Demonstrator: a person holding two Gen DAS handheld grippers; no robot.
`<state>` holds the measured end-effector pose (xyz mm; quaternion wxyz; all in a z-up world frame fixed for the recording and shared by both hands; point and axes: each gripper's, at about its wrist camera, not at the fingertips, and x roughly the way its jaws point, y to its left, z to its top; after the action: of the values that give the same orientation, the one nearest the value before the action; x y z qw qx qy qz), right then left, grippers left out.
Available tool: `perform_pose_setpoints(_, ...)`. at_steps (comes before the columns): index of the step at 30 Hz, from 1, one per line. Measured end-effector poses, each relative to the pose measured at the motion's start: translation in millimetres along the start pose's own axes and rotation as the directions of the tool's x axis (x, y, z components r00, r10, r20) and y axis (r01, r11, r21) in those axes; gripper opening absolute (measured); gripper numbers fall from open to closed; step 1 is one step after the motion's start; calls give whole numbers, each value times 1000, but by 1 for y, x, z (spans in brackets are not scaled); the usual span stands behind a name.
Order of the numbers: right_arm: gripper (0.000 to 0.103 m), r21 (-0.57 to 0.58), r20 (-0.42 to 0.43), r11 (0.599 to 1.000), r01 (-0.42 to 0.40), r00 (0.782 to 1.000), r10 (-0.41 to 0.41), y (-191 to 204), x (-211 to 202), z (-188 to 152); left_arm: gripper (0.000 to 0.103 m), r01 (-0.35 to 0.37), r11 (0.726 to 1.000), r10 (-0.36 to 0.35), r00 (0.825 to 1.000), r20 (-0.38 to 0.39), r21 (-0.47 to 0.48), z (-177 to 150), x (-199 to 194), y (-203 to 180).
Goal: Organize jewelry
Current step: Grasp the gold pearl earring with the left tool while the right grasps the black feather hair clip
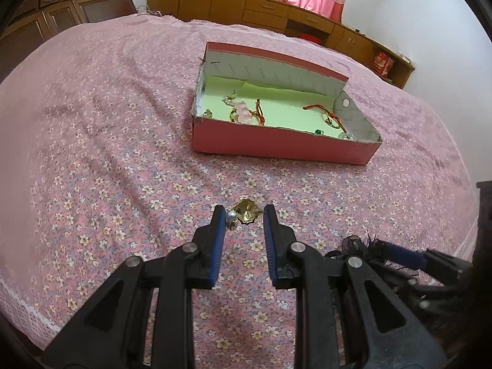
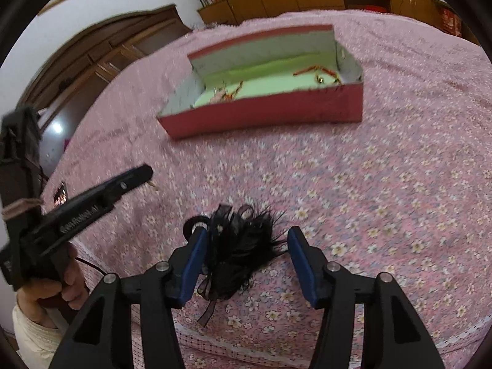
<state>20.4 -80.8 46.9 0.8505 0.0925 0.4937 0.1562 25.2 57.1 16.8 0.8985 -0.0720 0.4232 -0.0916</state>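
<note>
Left wrist view. Left gripper (image 1: 243,215) — jaws narrow, pinching a gold brooch (image 1: 247,212) with a small pearl bead (image 1: 231,215) against the left pad; the piece is held above the pink floral bedspread (image 1: 101,160). At 12 o'clock from the gripper, well apart: an open pink cardboard box (image 1: 276,144), green-lined, holding a pale pink bead bracelet (image 1: 243,111) and red-and-orange cords (image 1: 326,113). At 4 o'clock: the right gripper's blue pad among black feathers.

Right wrist view, blurred. Right gripper (image 2: 246,240) — jaws at middling width, pads flanking a black feather hair ornament (image 2: 240,246) lying on the bedspread; the left pad touches it, the right stands clear. Box at 12 o'clock. At 9 o'clock, a hand (image 2: 52,295) grips the left tool's handle.
</note>
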Motion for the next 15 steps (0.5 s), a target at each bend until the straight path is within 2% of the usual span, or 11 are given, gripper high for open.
perform_pose_setpoints(4, 57, 4, -39, 1000, 1, 999, -1, 2, 15, -1, 16, 2, 1000, -2, 1000, -3, -3, -1, 2, 1)
perform_pose_setpoints(9, 56, 2, -46, 1000, 3, 999, -3, 3, 23, 0, 16, 0, 1000, 0, 1000, -11, -6, -2, 6, 1)
perform_pose_setpoints(11, 45, 1, -45, 1000, -13, 999, 13, 2, 25, 0, 16, -1, 1000, 1, 1000, -14, -5, -1, 8, 0)
perform_pose_setpoints(15, 42, 2, -38, 999, -38, 999, 38, 1, 25, 0, 16, -2, 1000, 2, 1000, -18, -1, 0, 11, -2)
